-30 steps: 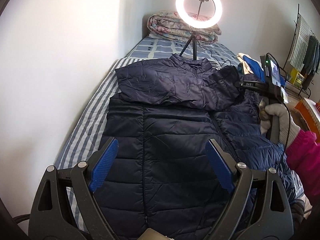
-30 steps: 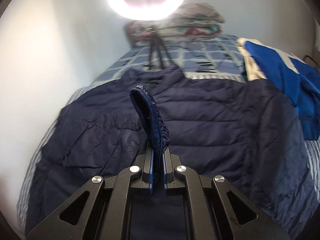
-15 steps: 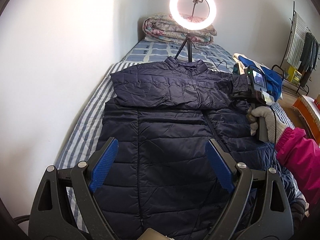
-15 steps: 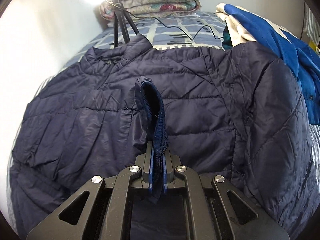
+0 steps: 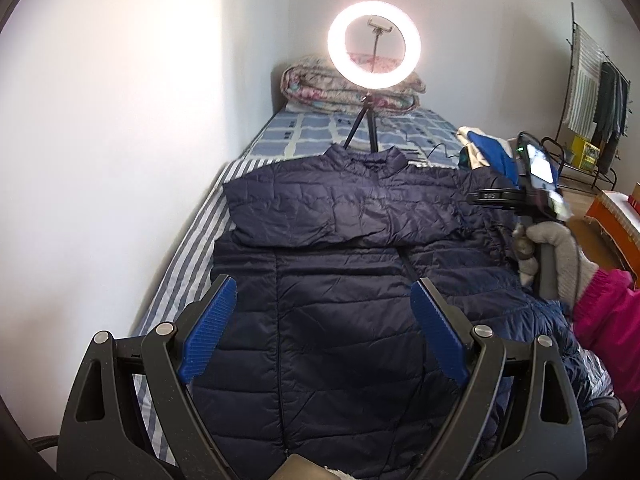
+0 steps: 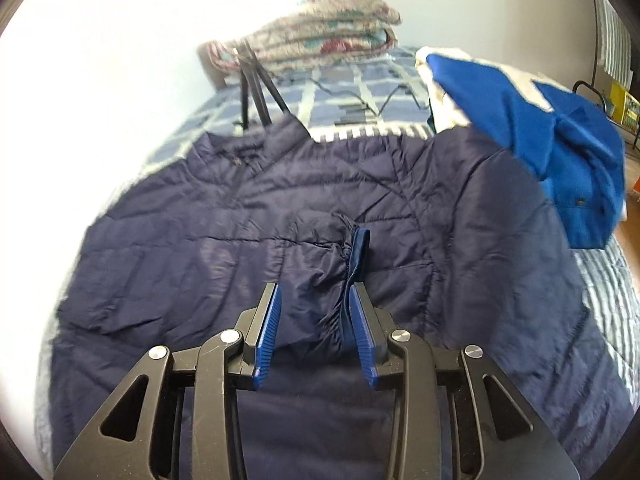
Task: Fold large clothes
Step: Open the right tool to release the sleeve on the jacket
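We hold a gripper in each hand over a navy quilted jacket [image 5: 344, 288] that lies spread front-up on the bed [image 5: 192, 256], collar toward the far end and hem toward us, with one sleeve folded across the chest just below the collar. Our left gripper [image 5: 324, 320] hangs above the lower half of the jacket with its blue pads spread wide and nothing between them; the fabric lies well below it. Our right gripper [image 6: 314, 316] is over the chest area, and its jaws are opening: the knit cuff [image 6: 358, 256] of the sleeve sits in the gap, lying against the right-hand pad while the left-hand pad stands clear of it, so the cloth is no longer clamped. In the left wrist view we see our right hand [image 5: 556, 256] in a pale glove with a pink sleeve [image 5: 608, 320], gripping the handle at the jacket's right edge. A lit ring light [image 5: 374, 45] on a small tripod stands on the bed just beyond the collar, with a folded floral quilt [image 5: 352, 90] against the far wall behind it. A blue and cream garment [image 6: 528, 120] lies heaped at the jacket's right shoulder. A clothes rack [image 5: 596, 92] stands off to the right of the bed.
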The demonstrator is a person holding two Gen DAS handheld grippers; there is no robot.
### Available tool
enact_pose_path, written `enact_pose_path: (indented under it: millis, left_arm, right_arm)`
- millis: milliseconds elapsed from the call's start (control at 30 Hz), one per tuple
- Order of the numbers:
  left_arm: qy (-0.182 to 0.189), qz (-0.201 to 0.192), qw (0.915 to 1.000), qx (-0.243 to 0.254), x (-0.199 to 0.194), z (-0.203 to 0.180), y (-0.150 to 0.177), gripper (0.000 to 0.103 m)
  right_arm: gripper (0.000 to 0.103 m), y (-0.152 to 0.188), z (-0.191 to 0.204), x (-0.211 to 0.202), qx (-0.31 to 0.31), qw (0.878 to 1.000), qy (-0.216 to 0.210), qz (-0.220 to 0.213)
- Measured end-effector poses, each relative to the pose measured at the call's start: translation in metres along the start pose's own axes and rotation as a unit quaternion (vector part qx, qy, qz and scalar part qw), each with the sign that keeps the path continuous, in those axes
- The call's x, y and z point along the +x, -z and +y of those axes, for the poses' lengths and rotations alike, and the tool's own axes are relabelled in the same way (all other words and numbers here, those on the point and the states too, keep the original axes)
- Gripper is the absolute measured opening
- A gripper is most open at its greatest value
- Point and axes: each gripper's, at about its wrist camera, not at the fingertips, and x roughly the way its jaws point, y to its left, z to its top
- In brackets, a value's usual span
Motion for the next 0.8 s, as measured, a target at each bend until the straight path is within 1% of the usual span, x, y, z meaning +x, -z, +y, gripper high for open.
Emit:
enact_pose_path:
  millis: [67,100,133,200,300,367,400,533,667,800]
  left_arm:
    - [0.004,-0.003,1.0,0.003,-0.001,-0.004,-0.002,0.091]
    - [0.007,-0.004,1.0,0.002,-0.001,-0.007,-0.002,0.091]
    - [0.01,-0.004,0.9999,0.001,-0.002,-0.009,-0.003,0.091]
    - [0.016,-0.008,0.9998,0.002,-0.003,-0.017,-0.005,0.091]
    - [0.03,-0.015,0.9993,0.013,-0.005,-0.034,-0.008,0.091]
    - [0.036,-0.018,0.9989,0.023,-0.006,-0.047,-0.008,0.091]
    - [0.041,-0.018,0.9986,0.029,-0.006,-0.054,-0.007,0.091]
    - [0.058,-0.022,0.9962,0.061,-0.005,-0.084,-0.004,0.091]
    - [0.09,-0.019,0.9919,0.087,-0.001,-0.114,0.001,0.091]
    - [0.131,-0.006,0.9856,0.107,0.004,-0.144,0.008,0.091]
  right_arm:
    - [0.034,0.005,-0.002,-0.027,-0.008,1.0,-0.002,-0.016]
    - [0.037,0.008,-0.003,-0.041,-0.014,1.0,0.0,-0.024]
    - [0.041,0.01,-0.004,-0.05,-0.016,0.999,-0.001,-0.03]
    - [0.046,0.02,-0.011,-0.082,-0.02,0.999,-0.001,-0.049]
    - [0.047,0.032,-0.022,-0.117,-0.025,0.997,0.009,-0.073]
    - [0.05,0.042,-0.033,-0.143,-0.021,0.996,0.016,-0.083]
    - [0.052,0.045,-0.038,-0.152,-0.017,0.996,0.016,-0.086]
    - [0.052,0.063,-0.061,-0.19,-0.004,0.996,0.023,-0.091]
    - [0.052,0.087,-0.081,-0.224,-0.003,0.994,0.061,-0.093]
    - [0.053,0.114,-0.105,-0.245,0.012,0.992,0.093,-0.079]
